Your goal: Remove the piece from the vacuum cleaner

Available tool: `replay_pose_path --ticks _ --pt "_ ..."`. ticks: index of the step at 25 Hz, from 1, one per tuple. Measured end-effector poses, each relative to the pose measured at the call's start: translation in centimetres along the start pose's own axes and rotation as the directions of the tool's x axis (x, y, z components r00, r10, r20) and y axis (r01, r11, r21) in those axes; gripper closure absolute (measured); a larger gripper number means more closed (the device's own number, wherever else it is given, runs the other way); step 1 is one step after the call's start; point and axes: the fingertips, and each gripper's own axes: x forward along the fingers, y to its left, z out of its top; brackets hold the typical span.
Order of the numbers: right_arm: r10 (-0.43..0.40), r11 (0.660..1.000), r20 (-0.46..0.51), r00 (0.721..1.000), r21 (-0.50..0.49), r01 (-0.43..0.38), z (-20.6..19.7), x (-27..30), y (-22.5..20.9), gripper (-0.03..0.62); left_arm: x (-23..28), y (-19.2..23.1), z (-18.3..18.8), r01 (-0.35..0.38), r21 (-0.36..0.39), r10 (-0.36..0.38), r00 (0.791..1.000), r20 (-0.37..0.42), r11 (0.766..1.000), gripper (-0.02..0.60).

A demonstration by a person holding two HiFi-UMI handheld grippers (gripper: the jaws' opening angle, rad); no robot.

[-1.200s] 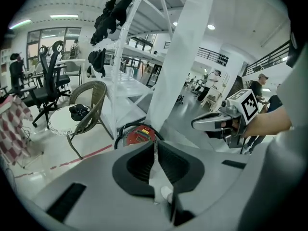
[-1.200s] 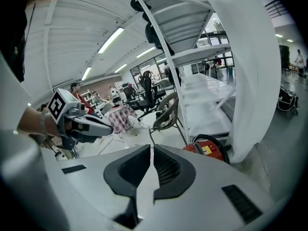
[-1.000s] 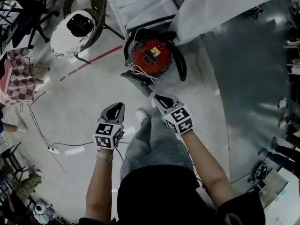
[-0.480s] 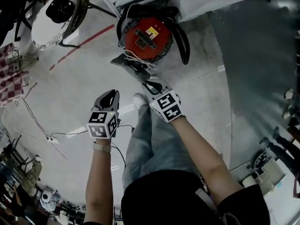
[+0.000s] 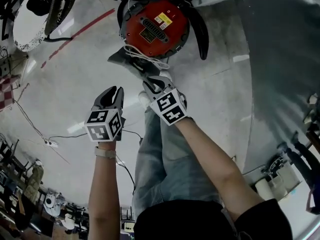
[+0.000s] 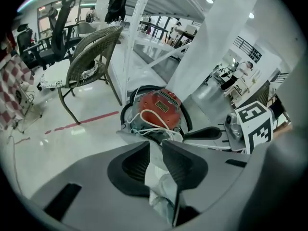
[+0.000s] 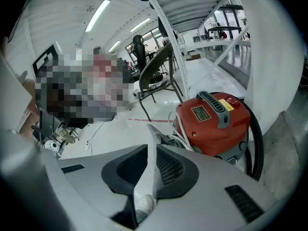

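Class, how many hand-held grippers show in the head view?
2. The left gripper hangs over bare floor beside the person's leg; the right gripper points at the red vacuum cleaner. None seems hidden.

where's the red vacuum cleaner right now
The vacuum cleaner sits on the floor at the head view's top centre, just beyond the right gripper, a wicker chair to its left.

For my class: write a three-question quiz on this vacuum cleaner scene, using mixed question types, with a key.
1. True or false: the vacuum cleaner has a blue body.
2. What curves round its side? A: black hose; B: green rope; C: metal chain.
3. In the left gripper view, which seat stands beyond it?
Key: 1 false, it is red. 2 A. 3 the wicker chair.
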Motion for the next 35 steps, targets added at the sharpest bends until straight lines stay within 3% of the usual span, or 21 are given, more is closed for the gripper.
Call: replay_pose_path --ticks 6,16,24,30,35 --pt "0.001 1.000 -0.034 0.999 -0.005 -0.001 -2.4 3.5 -1.3 0.521 4.8 1.3 -0.8 -0.001 -0.019 0.000 0.999 -0.039 1.000 0.462" --pt "0.032 0.999 -0.053 0.998 0.044 -0.030 -5.1 7.7 -2.6 0.511 10.6 2.9 -0.6 0.037 -0.082 -0.038 0.999 -0.013 0.996 0.436" --pt "0.008 0.999 -0.033 0.999 0.034 -0.007 -4.7 8.7 -3.4 0.511 14.1 2.6 0.0 0.054 -0.082 -0.056 0.998 -0.032 0.995 0.437" --pt "0.016 1.000 -0.055 0.998 0.009 -0.016 -4.4 9.1 -3.3 0.512 15.5 2.5 -0.2 0.072 -0.163 -0.083 0.995 -0.060 0.984 0.437" --pt "0.014 1.000 -0.064 0.998 -0.004 -0.015 -4.7 9.7 -3.4 0.513 16.4 2.8 -0.7 0.065 -0.170 -0.082 0.992 -0.097 0.983 0.446"
